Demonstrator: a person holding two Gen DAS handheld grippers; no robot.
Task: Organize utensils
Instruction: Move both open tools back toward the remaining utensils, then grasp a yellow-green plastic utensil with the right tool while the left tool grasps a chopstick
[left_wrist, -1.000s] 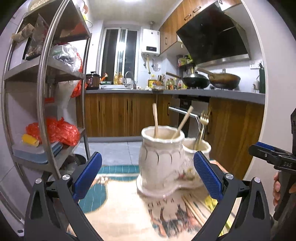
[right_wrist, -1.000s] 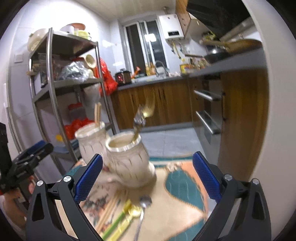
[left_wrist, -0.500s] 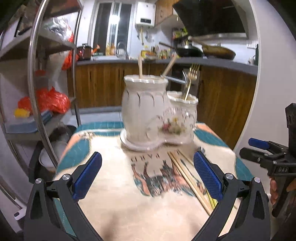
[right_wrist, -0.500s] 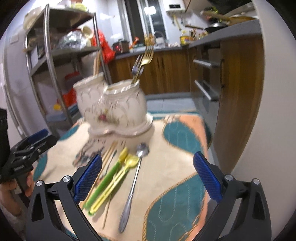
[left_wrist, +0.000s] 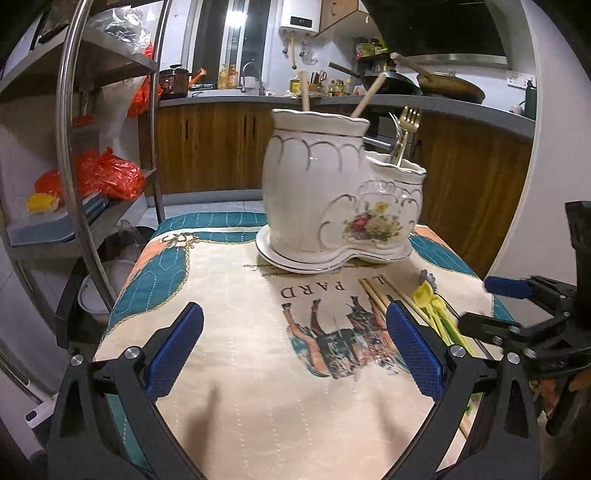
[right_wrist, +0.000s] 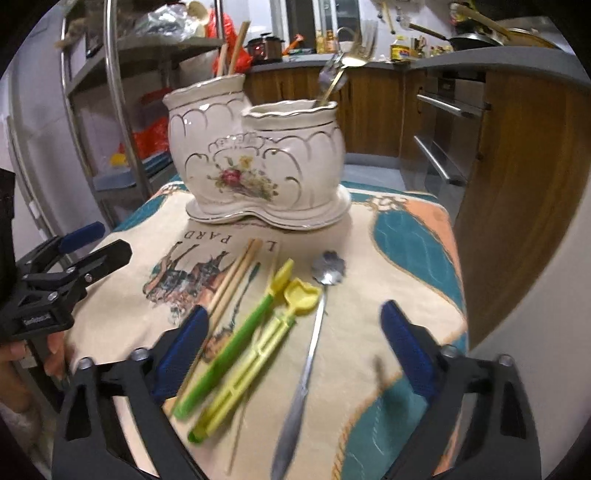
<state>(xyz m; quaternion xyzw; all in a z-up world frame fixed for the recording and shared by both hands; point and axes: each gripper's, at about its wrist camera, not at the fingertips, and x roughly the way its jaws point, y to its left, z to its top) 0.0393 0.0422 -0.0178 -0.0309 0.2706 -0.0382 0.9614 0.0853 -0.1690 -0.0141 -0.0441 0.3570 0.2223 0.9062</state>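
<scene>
A small table draped in a patterned cloth (right_wrist: 388, 258), cream with teal and peach borders and a printed horse motif, fills the near part of both views, with wooden kitchen cabinets (left_wrist: 214, 147) beyond it and a metal shelf rack (left_wrist: 70, 155) to the left.

At the far middle of the cloth stands a white ceramic double utensil holder (right_wrist: 258, 166) on its own shaped base, with gilt scallops and a painted flower spray. Its taller compartment holds wooden chopsticks (left_wrist: 364, 98) standing up out of the rim. Its shorter compartment holds a gold fork (left_wrist: 406, 125) and a second metal utensil, leaning together.

Loose utensils lie on the cloth near of the holder, toward the right side of the table: a pair of wooden chopsticks (right_wrist: 236, 280), then a green-handled spoon with a yellow bowl (right_wrist: 240, 339), a paler yellow-green spoon (right_wrist: 258, 354) touching it, and a steel spoon with a flower-shaped bowl (right_wrist: 314, 332) just right of those.

The left gripper (left_wrist: 295, 354) hovers over bare cloth, its blue pads spread wide with nothing between them. The right gripper (right_wrist: 295, 354) hangs over the loose utensils; its jaws have just been closing, yet stand apart, the plastic spoons and the steel spoon lying between the pads with neither pad pressing on them.
</scene>
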